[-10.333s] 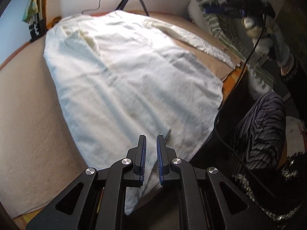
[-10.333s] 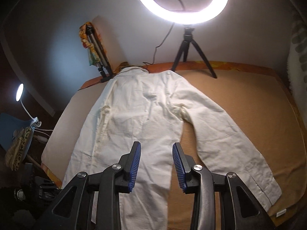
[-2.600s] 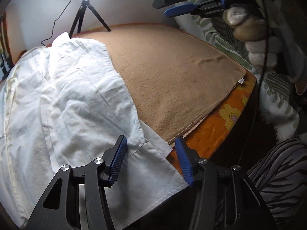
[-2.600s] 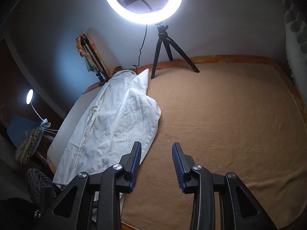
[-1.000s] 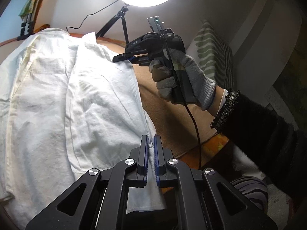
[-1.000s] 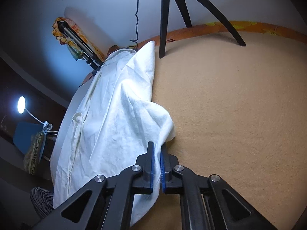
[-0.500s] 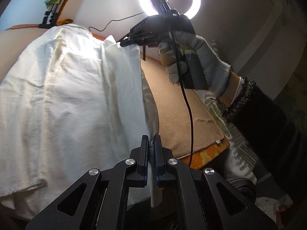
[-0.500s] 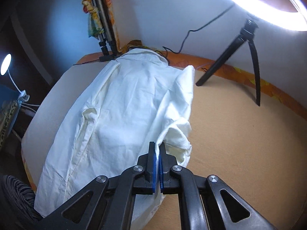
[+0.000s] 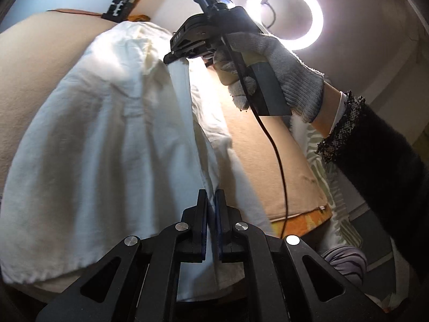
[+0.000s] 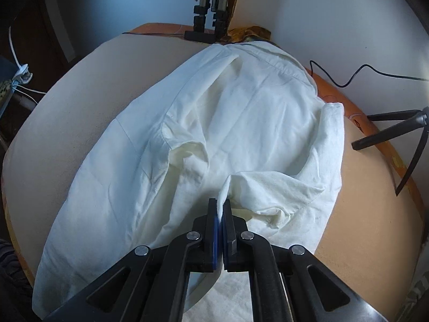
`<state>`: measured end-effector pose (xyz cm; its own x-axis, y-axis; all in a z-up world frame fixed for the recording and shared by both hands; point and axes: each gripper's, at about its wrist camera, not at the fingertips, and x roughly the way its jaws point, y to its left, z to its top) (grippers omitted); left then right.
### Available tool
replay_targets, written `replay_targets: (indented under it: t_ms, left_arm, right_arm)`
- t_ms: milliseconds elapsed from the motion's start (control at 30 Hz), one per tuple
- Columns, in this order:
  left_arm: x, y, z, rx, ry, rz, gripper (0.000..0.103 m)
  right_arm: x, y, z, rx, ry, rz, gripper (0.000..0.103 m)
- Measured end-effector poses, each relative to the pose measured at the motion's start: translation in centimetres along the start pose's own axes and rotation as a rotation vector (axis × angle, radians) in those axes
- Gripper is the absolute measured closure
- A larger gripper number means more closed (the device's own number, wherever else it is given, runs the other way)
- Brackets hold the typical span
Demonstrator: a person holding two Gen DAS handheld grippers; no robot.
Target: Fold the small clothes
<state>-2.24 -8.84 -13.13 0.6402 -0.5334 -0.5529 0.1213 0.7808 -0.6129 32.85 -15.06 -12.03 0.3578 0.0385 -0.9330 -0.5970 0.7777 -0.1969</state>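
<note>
A white shirt (image 9: 102, 145) lies on the tan blanket (image 9: 257, 145), half folded lengthwise. My left gripper (image 9: 211, 196) is shut on the shirt's near edge. My right gripper (image 10: 220, 204) is shut on a fold of the shirt (image 10: 214, 118) higher up, near the armpit. In the left wrist view the right gripper (image 9: 187, 51), held by a gloved hand, lifts the same edge above the shirt, so a strip of cloth is stretched between the two grippers.
A lit ring light (image 9: 284, 18) on a tripod (image 10: 388, 131) stands at the blanket's far side. A second stand (image 10: 209, 24) sits at the head end by the wall. A black cable (image 9: 278, 161) hangs from the right gripper. A striped pillow (image 9: 316, 155) lies to the right.
Both grippers, open 2.6 s ago, closed on the shirt's right edge about a second ago. They have since lifted it and carried it leftward over the shirt.
</note>
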Motion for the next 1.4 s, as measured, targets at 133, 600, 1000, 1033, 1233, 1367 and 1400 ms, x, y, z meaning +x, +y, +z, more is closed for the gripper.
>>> replay_targets:
  t_ms: [133,600,1000,1033,1233,1367,1400]
  left_arm:
    - [-0.1,0.8,0.2,-0.001,0.005,0.02,0.099]
    - [-3.5,-0.1,0.4,0.103,0.033,0.038,0.091]
    - [-7.6,1.3,4.4,0.232,0.017,0.12,0.091]
    - [-7.3,1.3,4.6,0.24,0.021,0.12,0.091]
    - [-6.1,0.7,5.0,0.281,0.024,0.128,0.091]
    - [-6.2,1.1,5.4,0.298,0.033,0.143,0.091]
    - [-6.1,1.2,5.6,0.299,0.038,0.148,0.091]
  right_arm:
    - [1.3,0.1,-0.2,-0.001,0.019,0.005,0.103]
    - [-12.5,-6.7,-13.5,0.266,-0.158,0.206,0.069]
    - [-10.9,-0.2,-25.7,0.309,-0.032,0.393,0.069]
    - [-10.5,0.0,-25.8,0.317,-0.026,0.396,0.069]
    - [-10.8,1.0,-26.0,0.323,-0.044,0.42,0.093]
    - [-10.3,2.6,-26.7,0.232,0.01,0.296,0.09]
    - [-10.0,2.7,-26.9,0.229,0.025,0.289,0.084]
